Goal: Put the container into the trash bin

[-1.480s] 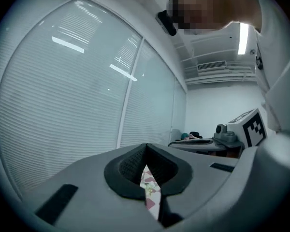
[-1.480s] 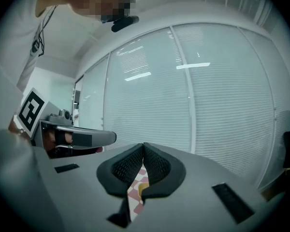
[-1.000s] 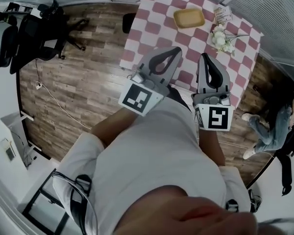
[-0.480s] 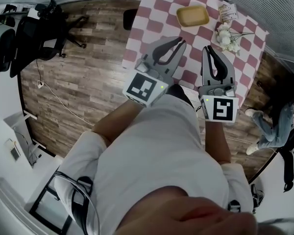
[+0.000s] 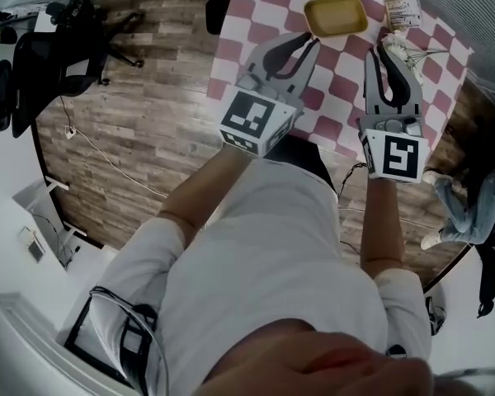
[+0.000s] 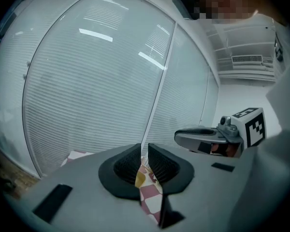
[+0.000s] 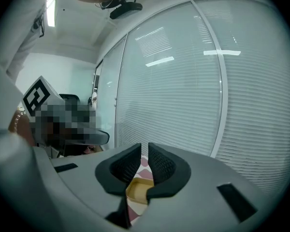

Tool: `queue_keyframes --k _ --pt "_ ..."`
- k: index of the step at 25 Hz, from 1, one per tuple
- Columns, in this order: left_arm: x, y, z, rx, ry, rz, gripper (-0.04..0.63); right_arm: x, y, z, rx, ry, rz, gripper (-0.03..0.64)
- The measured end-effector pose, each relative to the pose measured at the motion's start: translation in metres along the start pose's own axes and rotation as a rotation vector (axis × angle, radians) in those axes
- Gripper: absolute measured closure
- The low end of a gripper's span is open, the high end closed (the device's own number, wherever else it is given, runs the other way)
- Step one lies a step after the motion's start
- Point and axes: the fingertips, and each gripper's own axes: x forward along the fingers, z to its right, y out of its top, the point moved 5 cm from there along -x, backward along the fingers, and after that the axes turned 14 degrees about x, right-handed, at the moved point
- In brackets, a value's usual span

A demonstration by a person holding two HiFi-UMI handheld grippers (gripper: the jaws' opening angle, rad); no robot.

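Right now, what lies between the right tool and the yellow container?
Only bare checked tablecloth, seen in the head view, between the right tool and the yellow container; nothing else lies there.

Left gripper (image 5: 307,43): jaws closed, only a thin slit between them, nothing held. It points forward and a little down.
Right gripper (image 5: 386,51): jaws closed the same way, nothing held. It points forward and a little down.
Left arm (image 5: 200,195): bare, stretched out in front.
Right arm (image 5: 376,225): bare, stretched out alongside.
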Motion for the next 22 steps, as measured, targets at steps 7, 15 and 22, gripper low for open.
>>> queue_keyframes --k 7,15,22 --pt "0.047 -0.046 -0.028 -0.081 0.025 -0.087 0.553 0.051 -0.035 0.047 -0.017 -0.026 -0.072 0.556" --pt "0.087 -0.117 -0.051 -0.183 0.048 -0.198 0.500 0.106 -0.092 0.089 0.014 -0.062 -0.171 0.518" --pt "0.112 -0.167 -0.064 -0.278 0.070 -0.271 0.465 0.140 -0.136 0.117 0.042 -0.104 -0.279 0.488"
